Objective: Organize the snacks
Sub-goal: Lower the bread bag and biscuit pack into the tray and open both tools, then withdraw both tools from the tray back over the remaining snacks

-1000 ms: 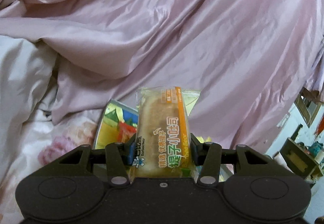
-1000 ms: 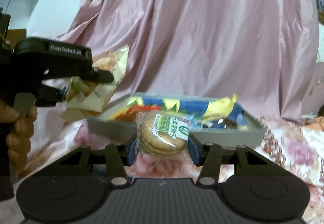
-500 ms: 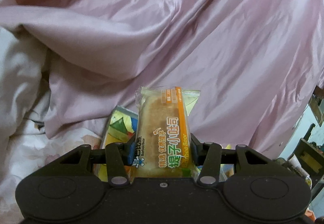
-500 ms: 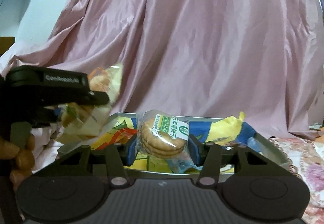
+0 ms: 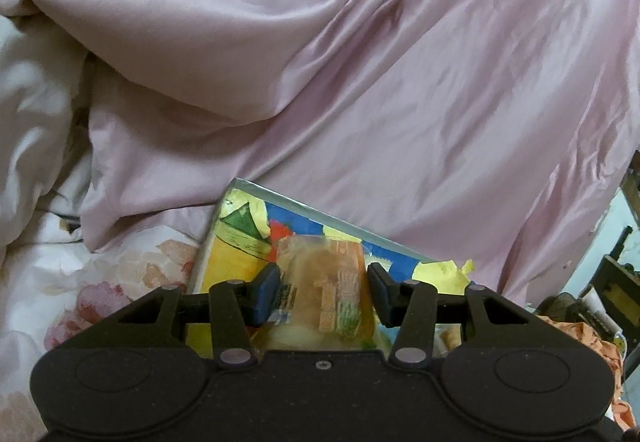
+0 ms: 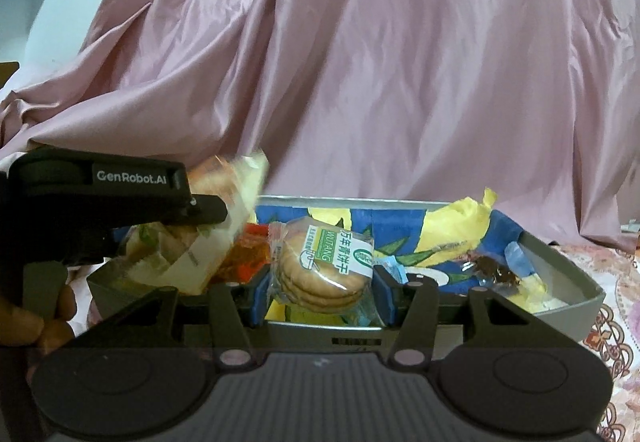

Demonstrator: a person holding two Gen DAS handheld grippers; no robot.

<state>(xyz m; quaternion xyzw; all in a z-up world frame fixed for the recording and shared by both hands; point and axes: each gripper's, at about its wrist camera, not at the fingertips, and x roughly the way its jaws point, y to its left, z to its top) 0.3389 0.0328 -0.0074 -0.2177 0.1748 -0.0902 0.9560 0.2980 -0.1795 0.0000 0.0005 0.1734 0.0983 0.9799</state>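
Snacks number at least five here: one in each gripper and three or more loose in the single tray (image 6: 568, 266). One bread packet (image 5: 324, 294), blurred in the left wrist view, sits between the jaws of the left gripper (image 5: 322, 292), whose two blue pads press on its sides with the jaws partly closed; it hangs just above the tray's near left corner. One clear packet of round biscuits (image 6: 320, 266) with a green and white label is clamped between the pads of the right gripper (image 6: 320, 288), jaws about half apart, at the tray's front wall and above it. Inside the tray, which has a grey rim and a floor printed in blue, yellow and red, lie one yellow wrapper (image 6: 460, 222) at the back right, one orange-red packet (image 6: 244, 254) toward the left, and one clear wrapper with a dark brown sweet (image 6: 496, 270) at the right; further small pale pieces in the right corner are too unclear to count. One hand (image 6: 36, 314) grips the left gripper's handle at the left edge of the right wrist view. Behind everything hangs one pink satin sheet (image 6: 360, 62), and the tray stands on one flowered bedcover (image 5: 80, 282).
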